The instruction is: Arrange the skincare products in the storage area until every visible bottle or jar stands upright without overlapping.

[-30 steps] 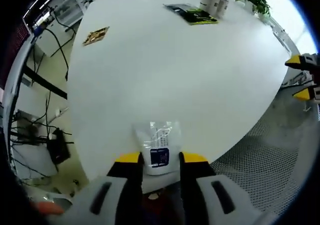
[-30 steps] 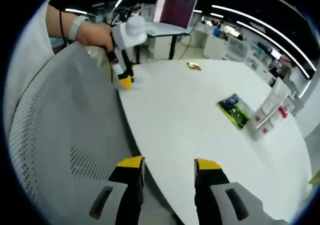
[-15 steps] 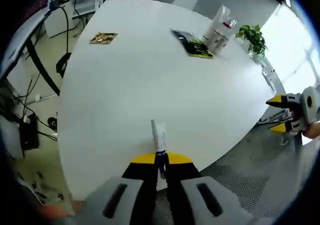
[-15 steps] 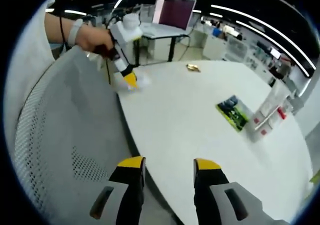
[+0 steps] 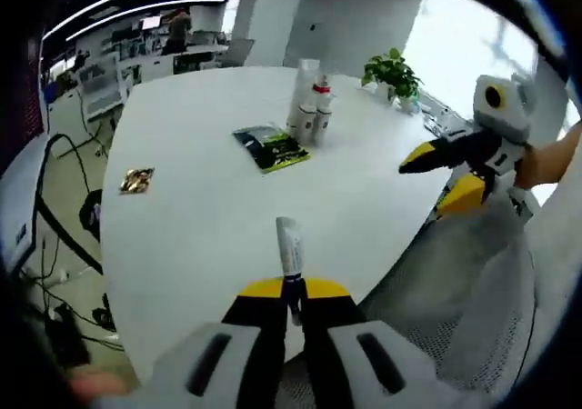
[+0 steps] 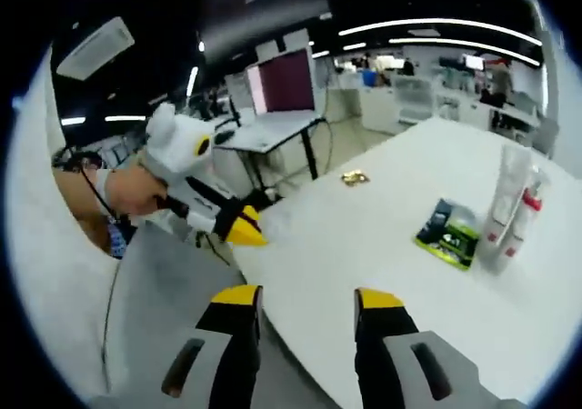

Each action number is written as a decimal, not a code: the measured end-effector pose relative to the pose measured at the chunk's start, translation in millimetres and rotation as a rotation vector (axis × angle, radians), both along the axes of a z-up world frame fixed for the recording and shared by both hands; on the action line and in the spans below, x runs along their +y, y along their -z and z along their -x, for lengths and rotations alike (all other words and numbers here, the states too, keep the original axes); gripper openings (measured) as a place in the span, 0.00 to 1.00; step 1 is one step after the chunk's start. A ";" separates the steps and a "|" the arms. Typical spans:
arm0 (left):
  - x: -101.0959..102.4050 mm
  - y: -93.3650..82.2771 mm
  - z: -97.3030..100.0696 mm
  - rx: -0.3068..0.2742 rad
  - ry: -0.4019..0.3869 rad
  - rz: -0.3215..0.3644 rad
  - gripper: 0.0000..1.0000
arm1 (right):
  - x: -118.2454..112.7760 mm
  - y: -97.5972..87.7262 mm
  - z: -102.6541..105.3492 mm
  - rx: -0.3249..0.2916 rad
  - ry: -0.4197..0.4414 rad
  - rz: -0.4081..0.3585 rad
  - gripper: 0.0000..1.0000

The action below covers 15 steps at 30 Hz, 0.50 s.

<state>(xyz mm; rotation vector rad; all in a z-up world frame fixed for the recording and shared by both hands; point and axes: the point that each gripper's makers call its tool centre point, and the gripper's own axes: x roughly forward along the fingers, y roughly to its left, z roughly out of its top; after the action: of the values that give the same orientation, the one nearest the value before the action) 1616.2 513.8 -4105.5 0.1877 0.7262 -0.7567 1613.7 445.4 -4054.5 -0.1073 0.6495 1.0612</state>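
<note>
The left gripper is clamped on the bottom end of a white tube, its jaws nearly together. The tube's long axis runs straight away from the gripper, its far end pointing across the white surface toward the bottles. A dark label band sits near the held end; its writing is too small to read.

The bottles stand upright in a close group at the far side of the surface, one with a red cap. Just beside them, on the near side, lies a flat green-and-black packet, print unreadable. A small gold wrapper lies well apart from the bottles, toward the left edge. A potted plant stands beyond the bottles.

The right gripper hangs with its jaws apart, holding nothing, over the near edge of the surface, perhaps above a mesh chair.
</note>
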 end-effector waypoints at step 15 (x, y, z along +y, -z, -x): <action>-48.1 -19.7 34.2 -0.107 0.262 -0.028 0.00 | 16.9 5.3 36.4 -0.069 -0.298 0.156 0.19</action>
<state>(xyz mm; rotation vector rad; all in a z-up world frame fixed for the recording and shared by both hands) 1582.0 465.8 -4085.8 0.3514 0.6173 -0.9787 1577.3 462.3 -4059.8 -0.3839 0.6664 1.2859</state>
